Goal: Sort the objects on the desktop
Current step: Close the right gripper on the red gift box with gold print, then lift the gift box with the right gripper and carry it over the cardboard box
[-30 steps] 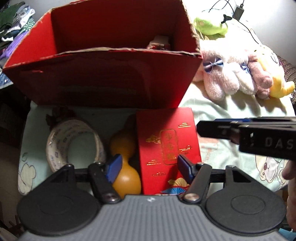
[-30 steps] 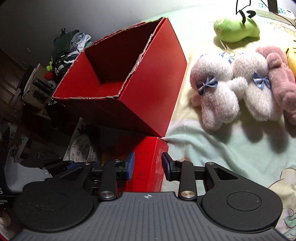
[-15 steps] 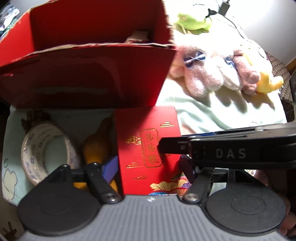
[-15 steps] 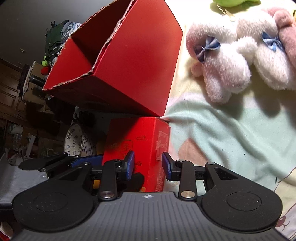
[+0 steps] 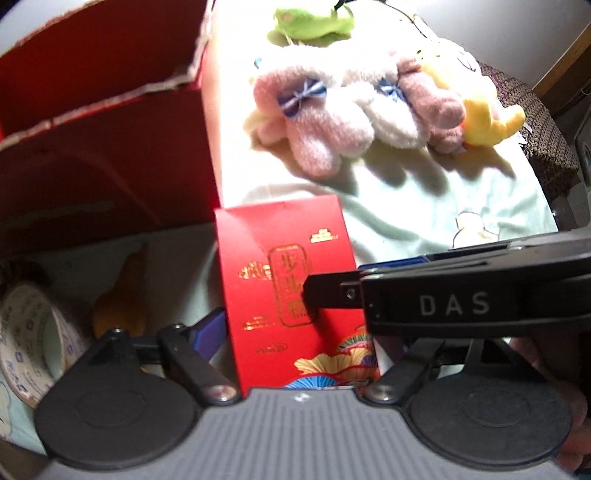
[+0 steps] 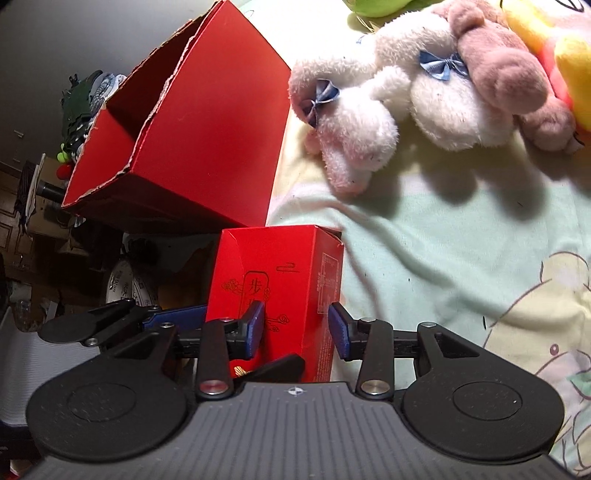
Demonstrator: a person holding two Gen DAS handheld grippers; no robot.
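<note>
A small red box with gold print (image 5: 288,280) lies on the pale green cloth (image 5: 424,206) in front of the big open red carton (image 5: 103,122). My left gripper (image 5: 299,332) is open with the small box between its fingers. My right gripper (image 6: 297,328) is open and straddles the box's near right corner (image 6: 280,280); its left blue pad lies over the box's top face. In the left wrist view the right gripper's finger (image 5: 332,293) crosses over the box from the right. The carton also shows in the right wrist view (image 6: 192,129).
An orange gourd (image 5: 122,306) and a roll of tape (image 5: 26,332) lie left of the small box. Pink and white plush toys (image 6: 406,92), a yellow one (image 5: 487,114) and a green one (image 5: 314,20) lie on the cloth at the back right.
Both grippers have moved forward and to the right around the small red box. The right gripper's fingers have spread wider and now straddle the box's corner.
</note>
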